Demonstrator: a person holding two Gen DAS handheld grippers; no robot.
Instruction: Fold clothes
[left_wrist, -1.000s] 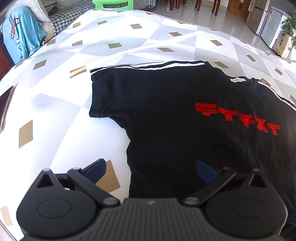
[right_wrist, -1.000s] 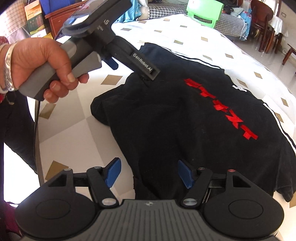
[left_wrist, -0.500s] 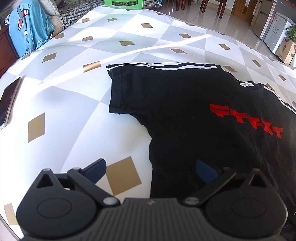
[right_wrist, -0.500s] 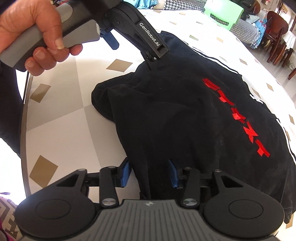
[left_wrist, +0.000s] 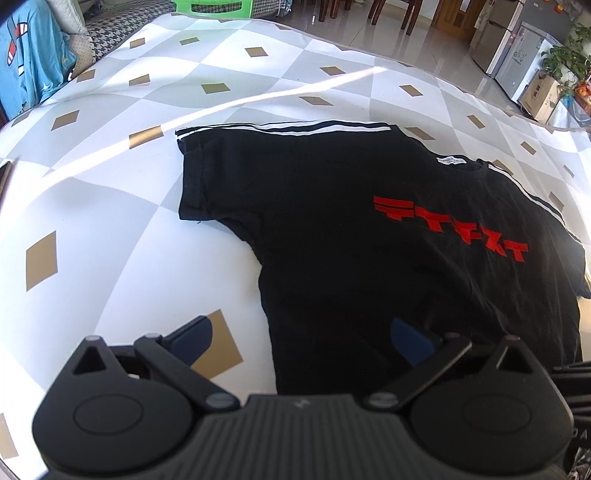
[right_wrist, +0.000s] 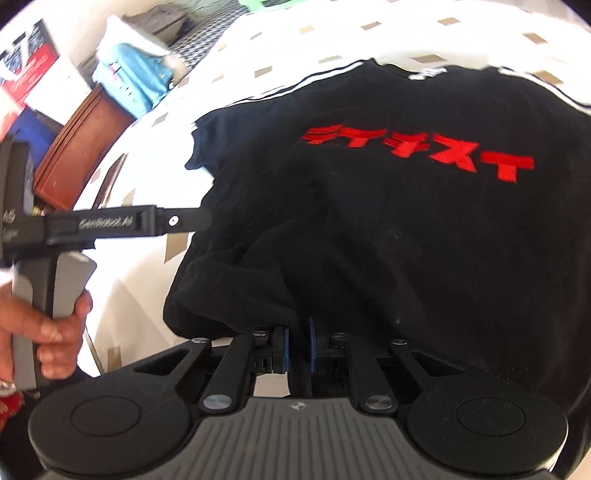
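Observation:
A black T-shirt (left_wrist: 369, 236) with red lettering and white shoulder stripes lies front-up on the patterned table. My left gripper (left_wrist: 301, 339) is open above the shirt's lower left side edge; one blue pad is over the table, the other over the fabric. In the right wrist view the left gripper (right_wrist: 184, 220) reaches in from the left over that same edge, held by a hand (right_wrist: 48, 325). My right gripper (right_wrist: 297, 347) is closing, its blue pads pinching a bunched fold of the T-shirt (right_wrist: 406, 229) at the bottom hem.
The table (left_wrist: 110, 221) has a white, grey and gold diamond cloth. A phone (left_wrist: 4, 173) lies at its left edge. A blue garment (left_wrist: 26, 70) hangs beyond the table at the left, and a green stool (left_wrist: 214, 5) stands behind it.
The right gripper's jaws closed from wide open onto the shirt's hem, and its view rolled and shifted along the hem. The left gripper stayed open and tilted slightly.

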